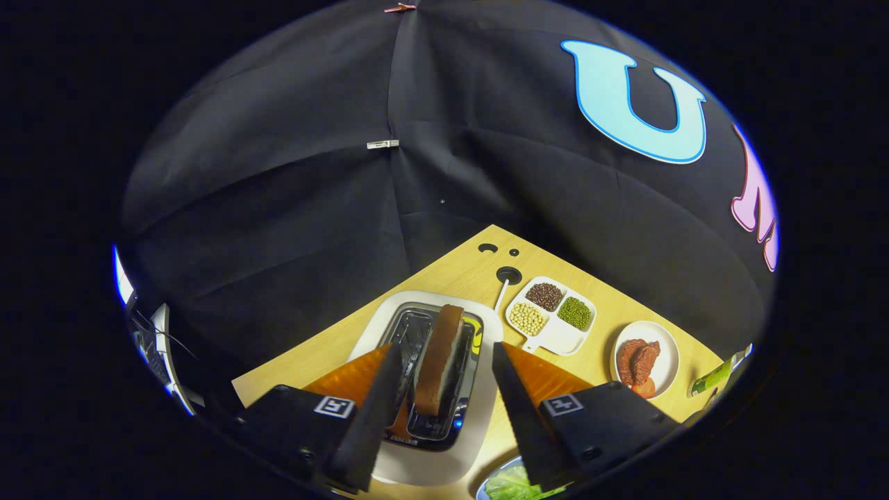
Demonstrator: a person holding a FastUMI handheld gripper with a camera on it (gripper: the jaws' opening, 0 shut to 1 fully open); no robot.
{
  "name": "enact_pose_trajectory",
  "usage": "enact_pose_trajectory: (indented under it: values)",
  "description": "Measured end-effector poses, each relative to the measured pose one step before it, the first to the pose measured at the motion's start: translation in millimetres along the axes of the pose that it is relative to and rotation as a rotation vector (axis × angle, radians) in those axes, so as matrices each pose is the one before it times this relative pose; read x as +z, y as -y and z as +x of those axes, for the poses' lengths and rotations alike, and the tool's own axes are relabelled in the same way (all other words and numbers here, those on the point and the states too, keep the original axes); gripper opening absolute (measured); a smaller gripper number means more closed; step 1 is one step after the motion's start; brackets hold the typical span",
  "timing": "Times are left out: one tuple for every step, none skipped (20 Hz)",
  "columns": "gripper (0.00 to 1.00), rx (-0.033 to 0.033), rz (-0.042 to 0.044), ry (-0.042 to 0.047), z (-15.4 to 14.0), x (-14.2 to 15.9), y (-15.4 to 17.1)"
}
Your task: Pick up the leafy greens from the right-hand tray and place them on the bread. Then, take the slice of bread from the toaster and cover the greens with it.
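Two fingers: my gripper (444, 389) stands spread wide, gripping nothing
Bread slice (439, 360): upright in the toaster (479, 423) slot — right between my fingers, untouched
Leafy greens (510, 484): I see them under my right finger, near the toaster
Beyond: divided dish of beans (551, 314), plate with red food (646, 359) — on the wooden table (458, 274)

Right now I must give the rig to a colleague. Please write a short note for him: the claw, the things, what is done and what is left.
Claw: open, holding nothing, one finger on each side of the bread slice without touching it.
Slice: upright in the toaster, not yet taken.
Greens: near the right finger, beside the toaster. What they lie on is cut off, so I cannot tell if that step is done.
Left: close on the slice, lift it out, lay it over the greens.
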State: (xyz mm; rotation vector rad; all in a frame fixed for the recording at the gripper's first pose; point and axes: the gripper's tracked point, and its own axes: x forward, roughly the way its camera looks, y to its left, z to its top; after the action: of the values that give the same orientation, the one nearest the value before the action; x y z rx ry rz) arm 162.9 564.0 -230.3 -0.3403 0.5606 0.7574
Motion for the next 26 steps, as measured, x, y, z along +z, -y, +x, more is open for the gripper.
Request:
enact_pose_trajectory:
  values:
    - [0.71,0.00072,0.00032,-0.00785,2.45,-2.22,-1.89]
    - [0.62,0.00145,-0.00167,-0.00476,0.78,-0.11,-1.66]
    - [0.53,-0.00537,-0.00259,-0.00336,0.80,-0.49,-0.83]
    - [0.44,-0.00505,-0.00303,-0.00339,0.08,0.02,0.55]
    - [0.35,-0.00694,0.00046,-0.00494,1.97,-1.25,0.43]
    - [0.30,-0.01121,0.00299,-0.00742,-0.17,-1.48,2.11]
    - [0.25,-0.00951,0.00587,-0.00229,-0.23,0.17,2.80]
    - [0.19,0.00320,0.00563,-0.00125,0.22,1.07,0.27]
    - [0.18,0.00155,0.00521,-0.00280,-0.33,-0.32,0.61]
    - [0.16,0.00034,0.00285,-0.00056,-0.45,-0.06,1.53]
    - [0.14,0.00425,0.00427,0.00130,-0.96,0.65,0.28]
    - [0.14,-0.00041,0.00412,0.00728,-2.68,3.46,0.06]
    - [0.14,0.00593,0.00139,0.01290,-4.42,3.81,-2.56]
    - [0.14,0.00889,-0.00073,0.00859,-3.35,3.39,-1.83]
    - [0.14,0.00430,-0.00003,0.00997,-5.32,2.40,0.04]
    - [0.14,0.00819,-0.00108,0.00895,-5.05,4.31,-0.26]
    - [0.14,0.00419,0.00026,0.00889,-5.71,4.24,-0.13]
    - [0.14,0.00133,0.00219,0.01384,-7.77,5.12,1.08]
    - [0.14,-0.00924,0.00395,0.01722,-7.64,6.08,3.88]
    - [0.14,-0.00116,0.00718,0.01494,-7.39,4.61,3.24]
    - [0.14,0.00602,0.01124,0.01447,-7.62,4.31,1.38]
    - [0.14,0.00130,0.01135,0.01229,-8.41,4.85,3.04]
    - [0.14,-0.00238,0.00751,0.01484,-9.45,5.35,5.51]
    - [0.14,-0.01065,0.00378,0.01630,-8.83,5.40,7.08]
    - [0.14,-0.01124,0.00679,0.01178,-8.69,2.72,7.45]
    - [0.14,-0.01338,0.01013,0.01085,-7.37,3.73,7.92]
